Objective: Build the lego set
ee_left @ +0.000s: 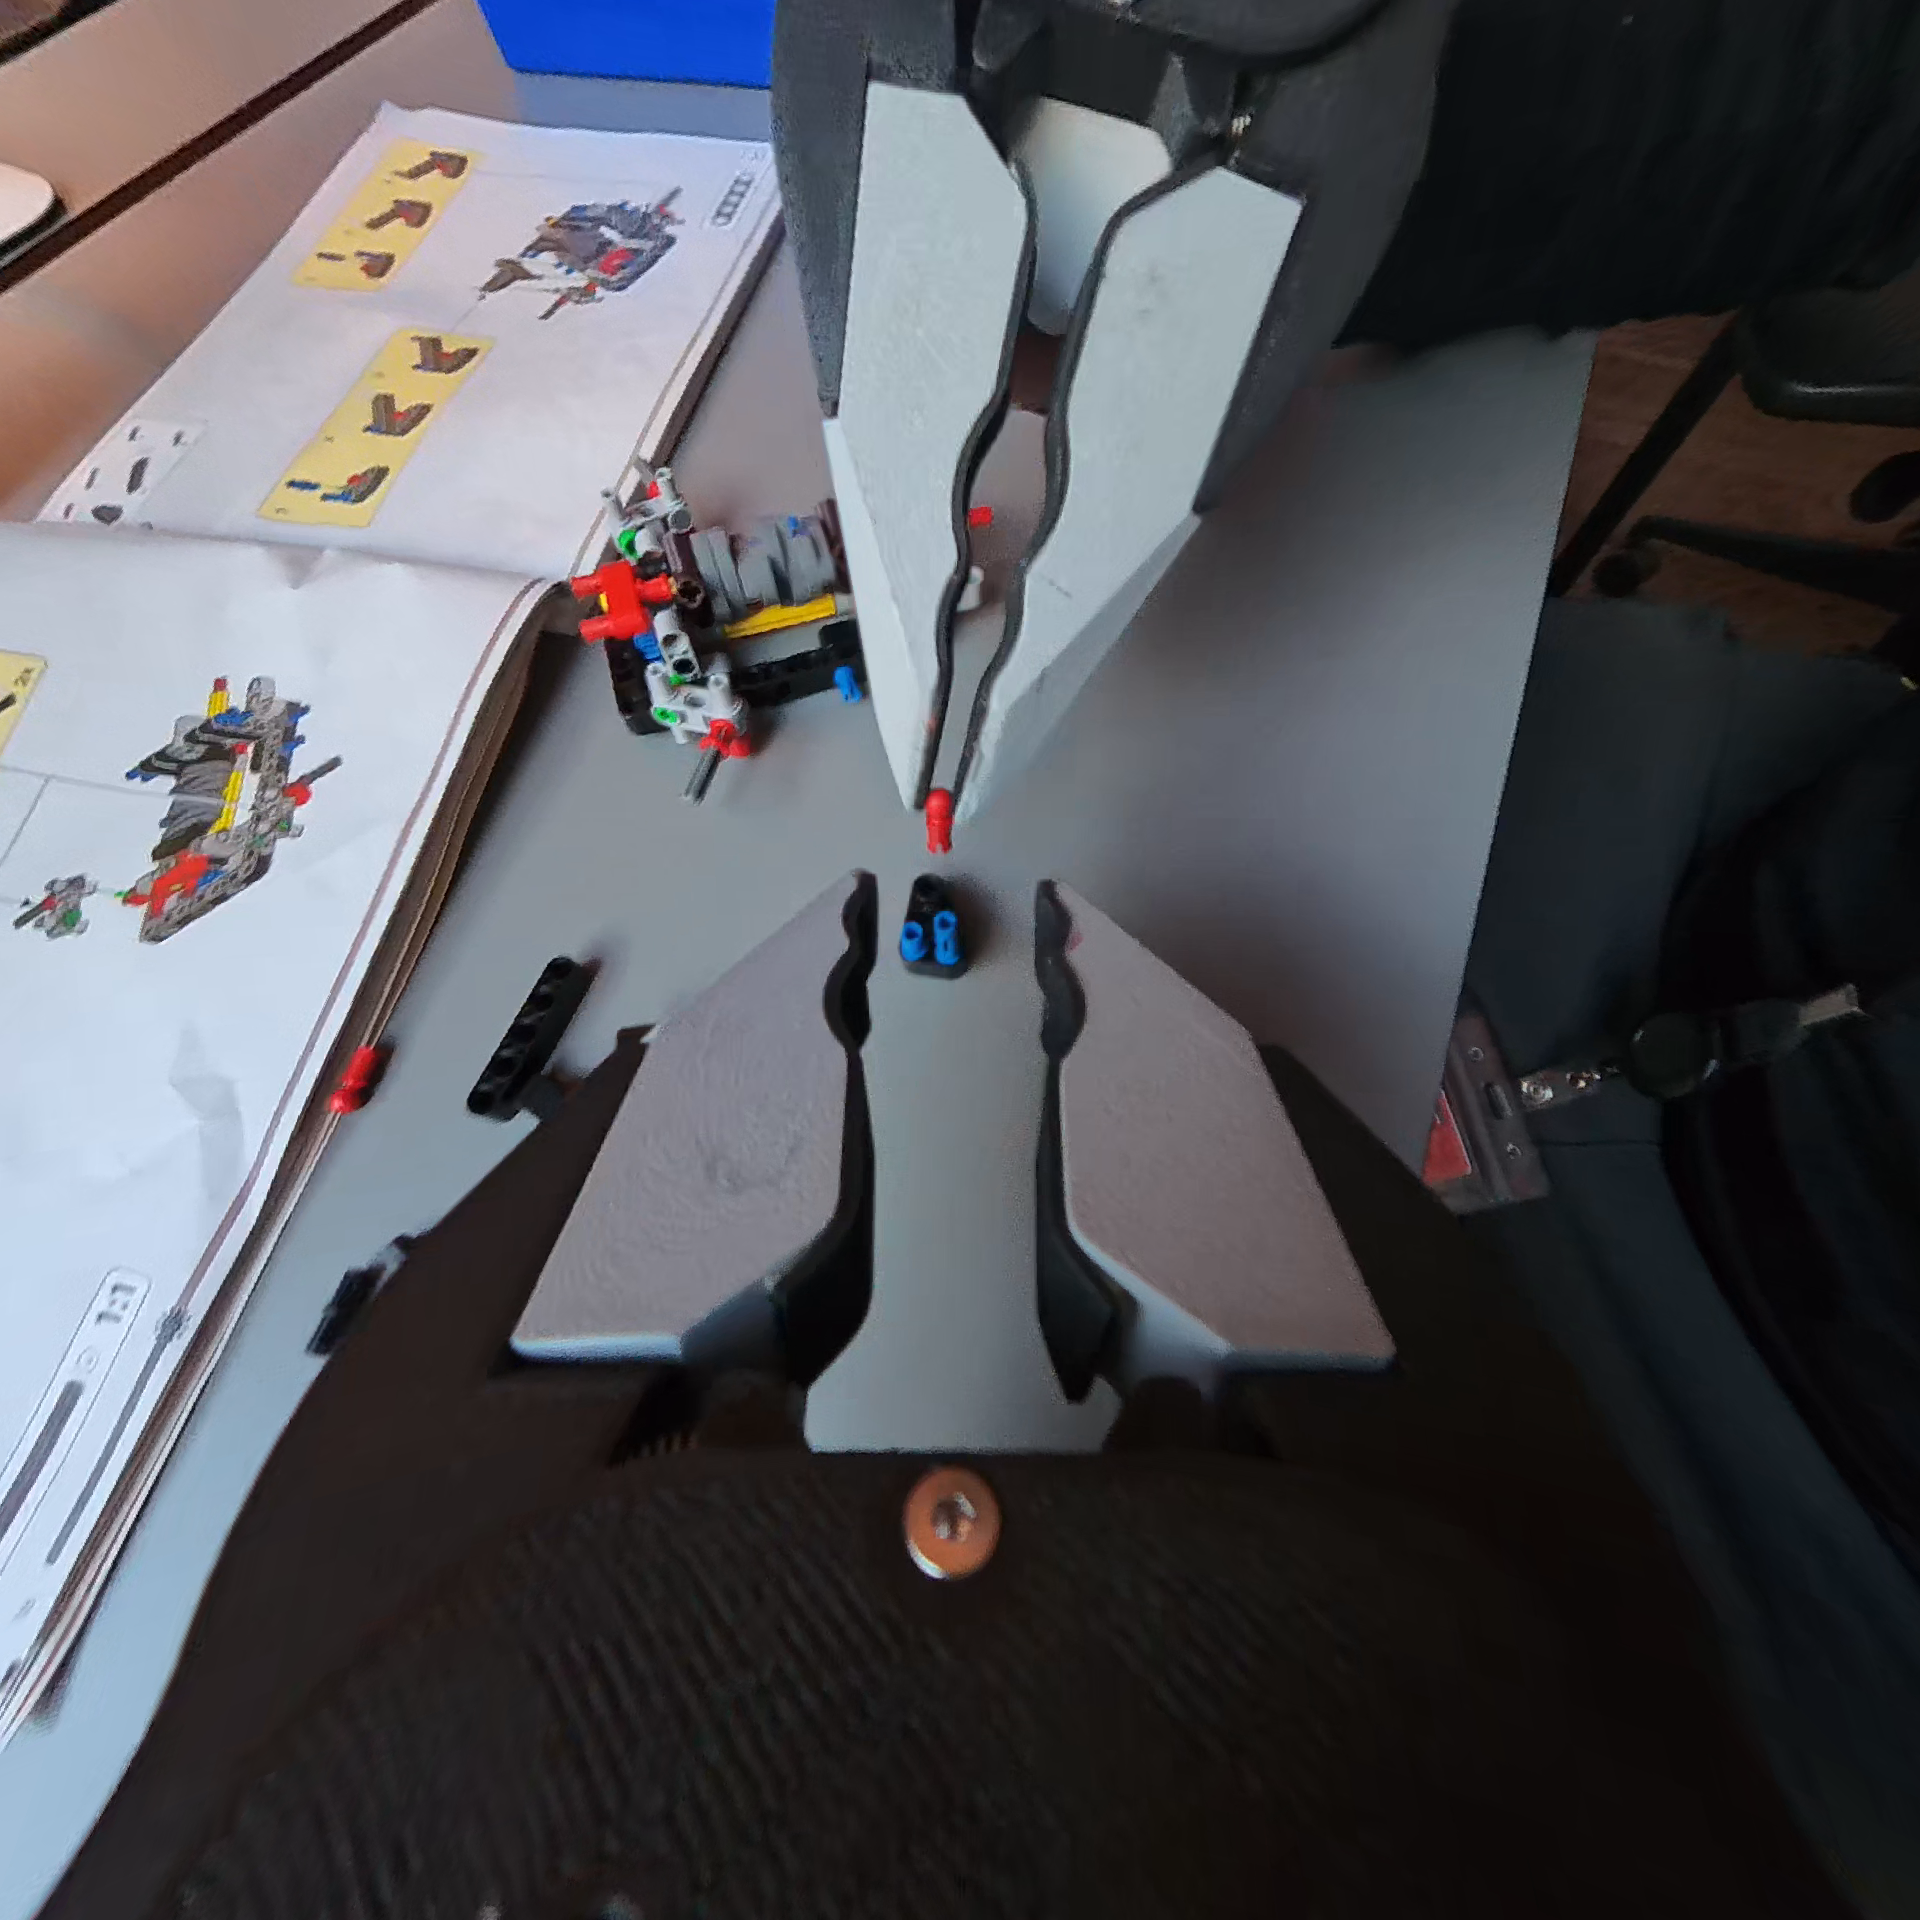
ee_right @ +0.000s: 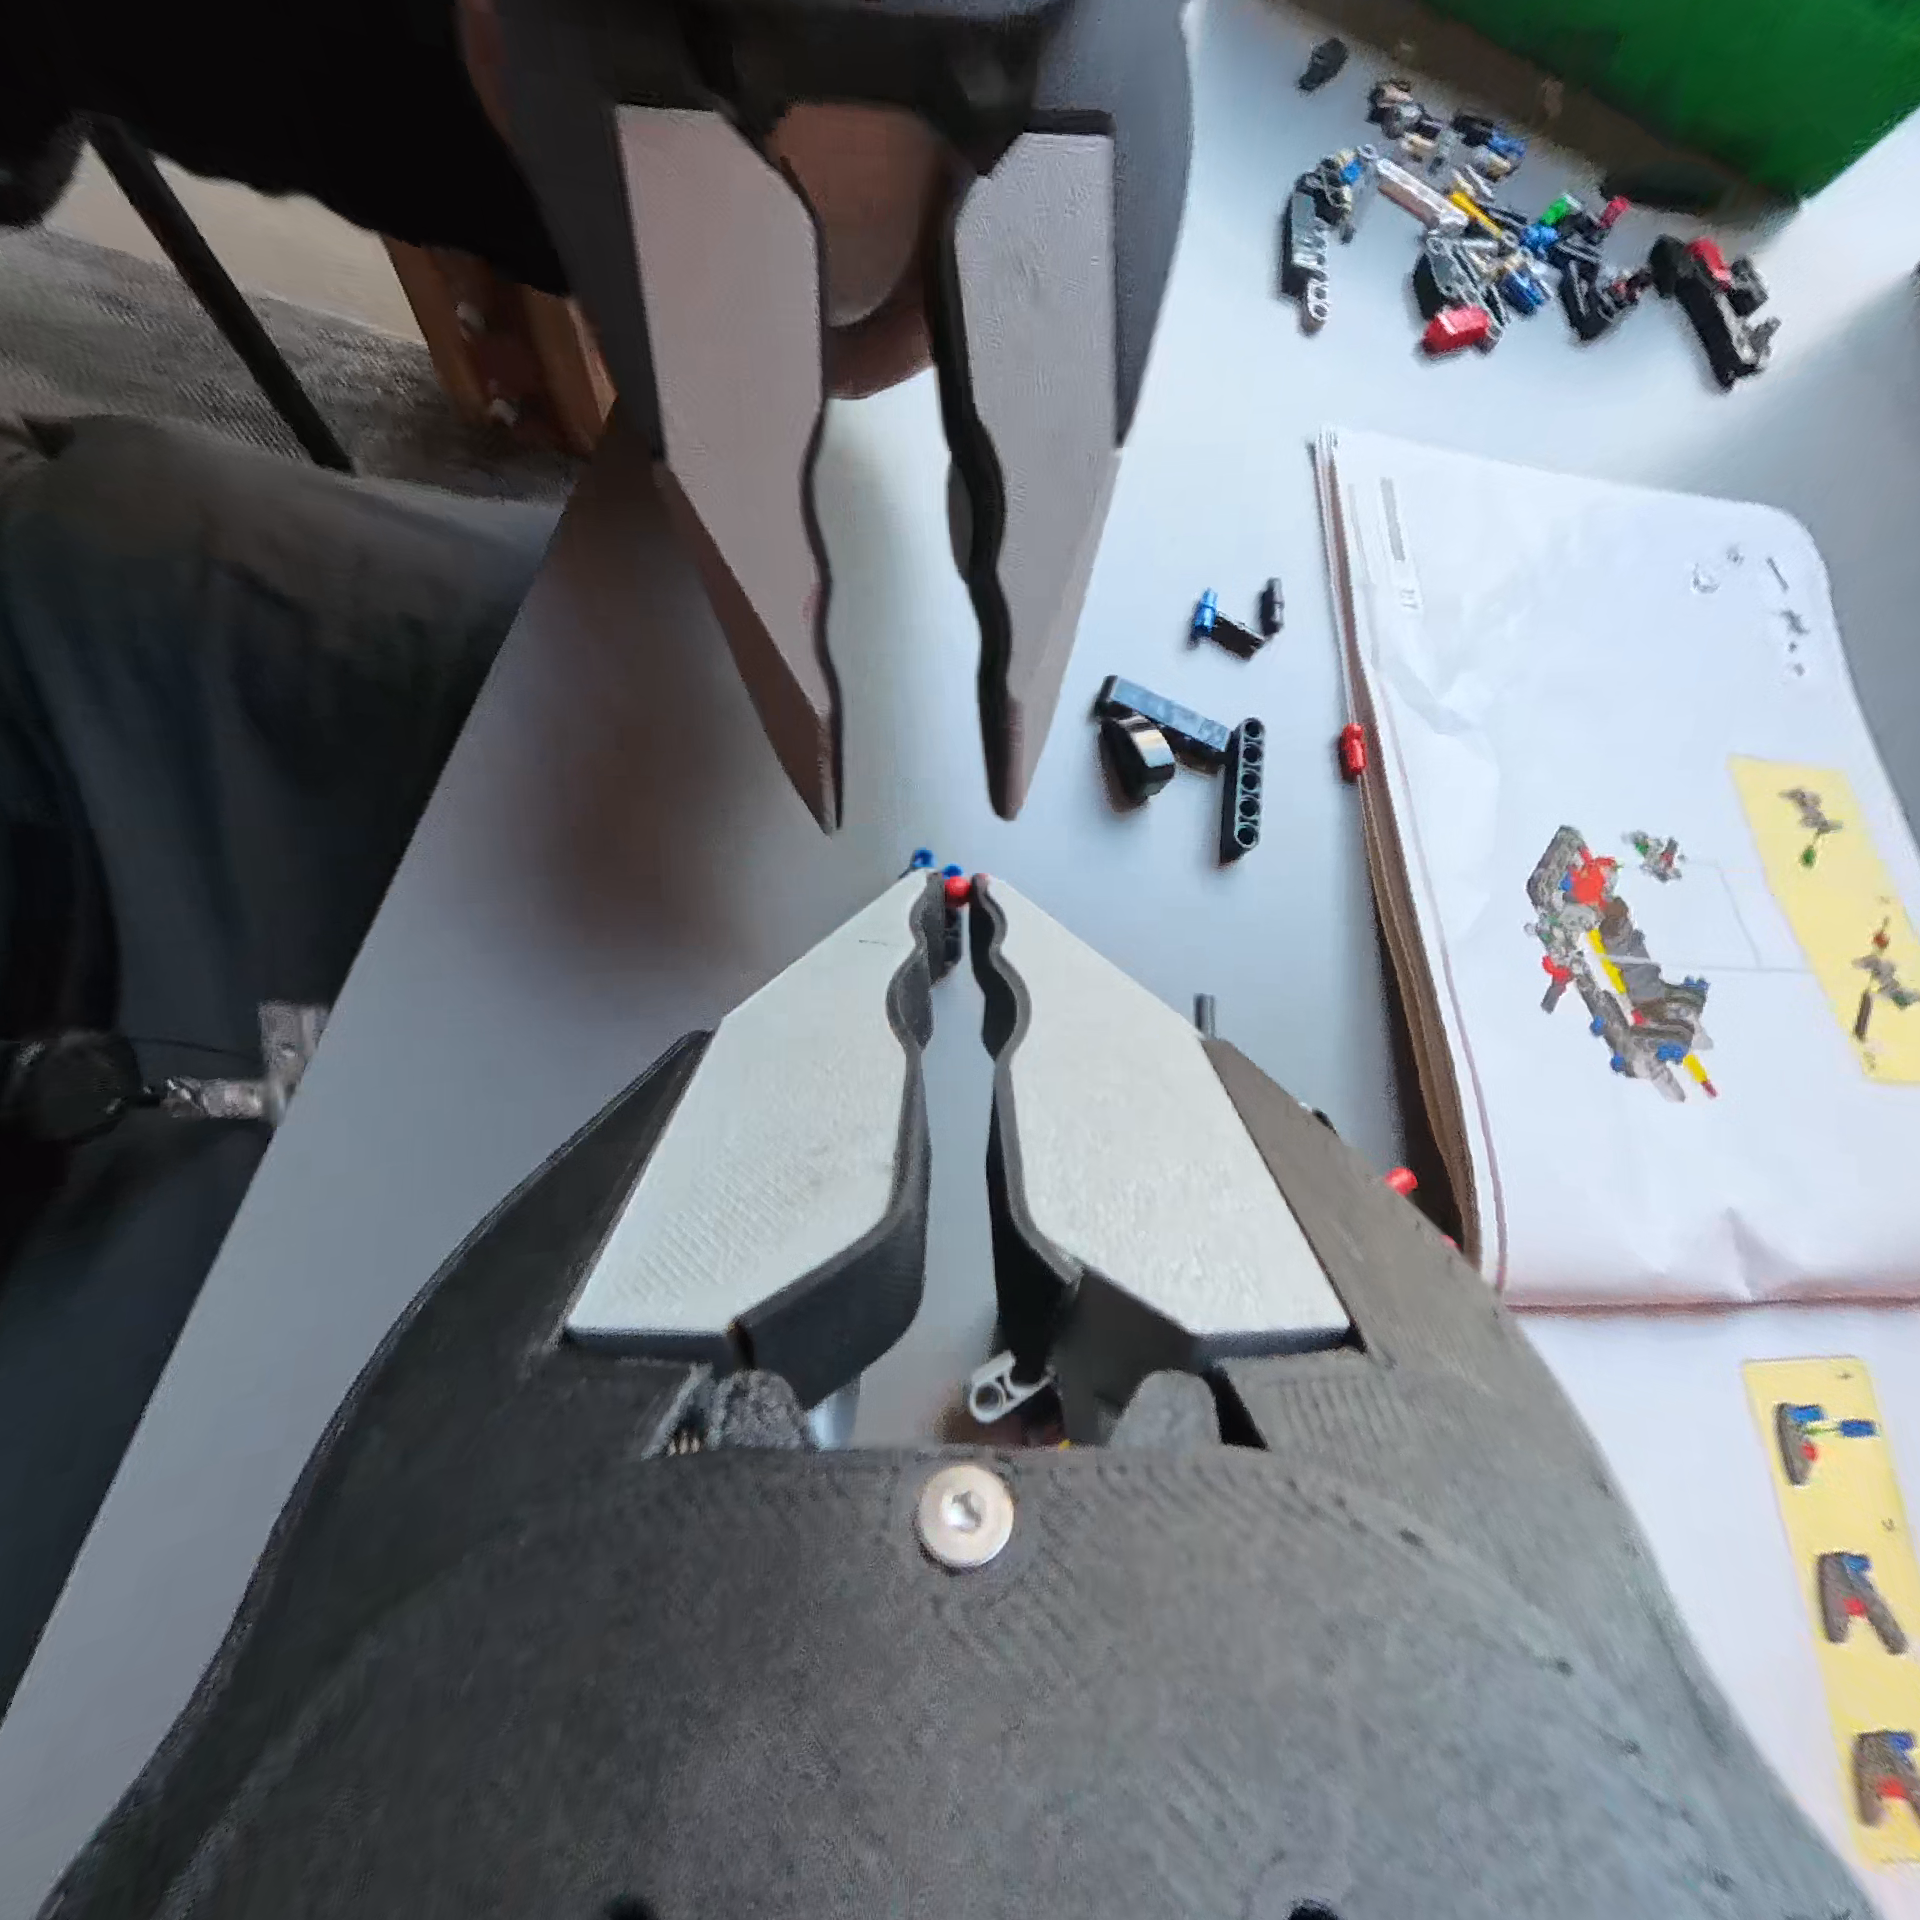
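Note:
In the left wrist view my left gripper (ee_left: 954, 891) is open, its fingertips on either side of a small black piece with two blue pins (ee_left: 933, 932) that lies on the grey table (ee_left: 1299, 727). My right gripper (ee_left: 940, 800) comes in from above, shut on a red pin (ee_left: 938, 818) held just beyond the black piece. In the right wrist view my right gripper (ee_right: 961, 888) holds the red pin (ee_right: 975, 886) at its tips. The black piece (ee_right: 948, 930) is partly hidden behind its finger. The open left gripper (ee_right: 916, 816) hangs opposite.
A partly built model (ee_left: 717, 623) stands beside the open instruction booklet (ee_left: 260, 727), which also shows in the right wrist view (ee_right: 1610, 883). A black beam (ee_right: 1242, 790), a loose red pin (ee_right: 1351, 750) and a pile of loose pieces (ee_right: 1538, 229) lie nearby. The table edge (ee_right: 436, 883) is close. The grippers are tip to tip, or close to it.

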The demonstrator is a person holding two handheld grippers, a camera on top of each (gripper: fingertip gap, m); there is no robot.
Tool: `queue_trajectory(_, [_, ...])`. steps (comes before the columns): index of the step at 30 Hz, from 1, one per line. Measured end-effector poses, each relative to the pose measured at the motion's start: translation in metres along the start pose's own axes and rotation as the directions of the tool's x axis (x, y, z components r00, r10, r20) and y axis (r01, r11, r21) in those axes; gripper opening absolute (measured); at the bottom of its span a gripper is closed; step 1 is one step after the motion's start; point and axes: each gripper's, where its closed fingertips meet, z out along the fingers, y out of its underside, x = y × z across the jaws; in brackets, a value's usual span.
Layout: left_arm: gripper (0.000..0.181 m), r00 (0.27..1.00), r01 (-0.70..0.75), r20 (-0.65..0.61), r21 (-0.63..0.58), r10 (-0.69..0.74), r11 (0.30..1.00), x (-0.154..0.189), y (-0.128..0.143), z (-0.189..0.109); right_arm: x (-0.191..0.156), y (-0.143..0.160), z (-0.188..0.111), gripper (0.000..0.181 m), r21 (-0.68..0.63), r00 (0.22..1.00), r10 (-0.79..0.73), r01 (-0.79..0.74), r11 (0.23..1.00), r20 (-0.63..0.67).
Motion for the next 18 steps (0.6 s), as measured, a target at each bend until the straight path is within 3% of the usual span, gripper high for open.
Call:
queue_trajectory(10, [0.030, 0.997, 0.055, -0.052, -0.157, -0.064, 0.986, -0.003, 0.028, 0.021, 0.003, 0.012, 0.016, 0.002, -0.081, 0.993, 0.104, -0.099, 0.992, 0.056])
queue_trajectory(14, [0.014, 0.996, 0.050, -0.060, -0.179, -0.062, 0.982, -0.005, 0.030, 0.026, 0.002, 0.018, 0.019, 0.002, -0.110, 0.991, 0.116, -0.109, 0.988, 0.063])
queue_trajectory(18, [0.014, 0.994, 0.065, -0.074, -0.177, -0.079, 0.982, -0.004, 0.030, 0.026, 0.002, 0.018, 0.020, 0.002, -0.111, 0.991, 0.116, -0.108, 0.988, 0.070])
